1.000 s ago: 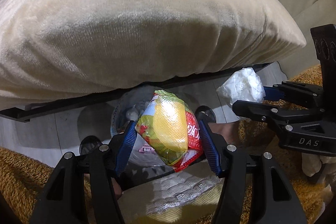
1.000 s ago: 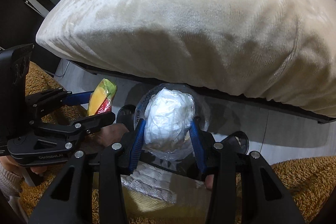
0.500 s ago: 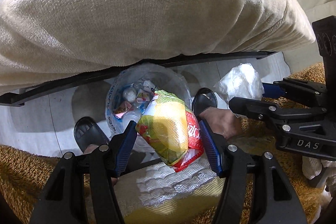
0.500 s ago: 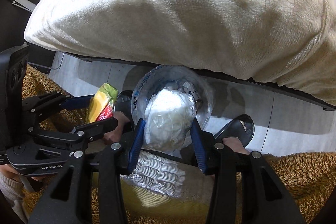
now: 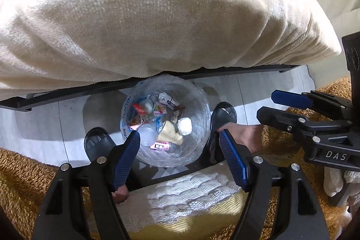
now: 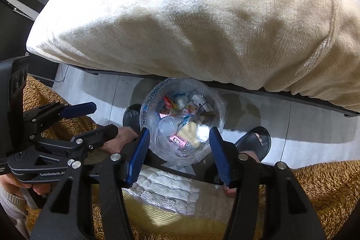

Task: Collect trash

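Fingers of left gripper (image 5: 178, 158) and right gripper (image 6: 178, 154) spread wide, empty, both poised over the clear trash bag (image 5: 198, 105) on the floor. Wrappers and a white wad (image 5: 185, 126) lie inside, likely a drop position; cream cushion (image 5: 157, 15) overhangs the bag.

Left claw (image 5: 180, 145) is spread wide with nothing in it, hanging right over a clear trash bag (image 5: 198, 105) on the grey floor (image 5: 40, 127). Bag's full of wrappers, with a white crumpled wad (image 5: 185, 126) on top. Big cream cushion (image 5: 157, 15) up top, and the right claw (image 5: 270, 105) pokes in from the side, also spread and empty.
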The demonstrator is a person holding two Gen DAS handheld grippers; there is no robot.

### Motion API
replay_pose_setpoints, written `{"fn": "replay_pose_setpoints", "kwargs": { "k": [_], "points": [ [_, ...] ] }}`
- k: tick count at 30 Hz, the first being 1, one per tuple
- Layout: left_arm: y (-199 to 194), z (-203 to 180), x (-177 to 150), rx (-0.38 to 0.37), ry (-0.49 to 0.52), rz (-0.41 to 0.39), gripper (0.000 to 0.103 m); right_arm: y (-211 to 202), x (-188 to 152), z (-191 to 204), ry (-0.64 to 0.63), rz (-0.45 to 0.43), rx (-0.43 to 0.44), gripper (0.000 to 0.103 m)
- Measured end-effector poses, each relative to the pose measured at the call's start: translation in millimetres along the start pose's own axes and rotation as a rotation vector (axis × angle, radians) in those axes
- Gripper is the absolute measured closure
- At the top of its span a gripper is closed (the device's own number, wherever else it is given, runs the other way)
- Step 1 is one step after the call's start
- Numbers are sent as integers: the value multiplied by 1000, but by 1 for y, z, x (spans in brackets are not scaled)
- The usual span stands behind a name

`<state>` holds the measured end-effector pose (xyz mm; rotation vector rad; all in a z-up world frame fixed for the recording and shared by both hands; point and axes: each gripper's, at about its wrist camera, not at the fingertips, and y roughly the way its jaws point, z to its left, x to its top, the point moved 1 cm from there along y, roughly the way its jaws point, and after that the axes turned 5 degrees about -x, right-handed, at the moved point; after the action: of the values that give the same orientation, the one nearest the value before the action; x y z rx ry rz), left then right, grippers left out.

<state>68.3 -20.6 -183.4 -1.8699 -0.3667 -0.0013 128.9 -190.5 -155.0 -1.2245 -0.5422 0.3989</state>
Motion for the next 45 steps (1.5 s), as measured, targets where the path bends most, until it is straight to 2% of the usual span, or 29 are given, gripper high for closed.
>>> {"fn": "replay_pose_setpoints", "kwargs": {
  "k": [9,18,25,31,38,39,41,43,45],
  "points": [
    [-29,2,-2,-24,1,-126,31,-24,-2,-1,-20,-118,17,48],
    [-69,-2,-2,-64,17,-307,31,-64,-10,6,-69,-330,-8,48],
    [-107,-20,-2,-47,96,-477,31,-103,-19,13,-116,-526,-54,48],
    [-139,-36,-6,-14,176,-645,31,-130,-24,6,-103,-665,-71,48],
    [-165,-47,-12,10,234,-764,31,-159,-28,1,-81,-799,-130,48],
    [-169,-48,-14,16,243,-780,31,-163,-30,0,-80,-817,-133,39],
    [-175,-49,-16,24,254,-808,31,-171,-34,-1,-72,-863,-132,28],
    [-180,-49,-18,25,253,-835,13,-177,-37,-1,-68,-900,-148,27],
    [-181,-49,-20,23,251,-851,6,-180,-39,1,-70,-921,-166,7]
  ]
}}
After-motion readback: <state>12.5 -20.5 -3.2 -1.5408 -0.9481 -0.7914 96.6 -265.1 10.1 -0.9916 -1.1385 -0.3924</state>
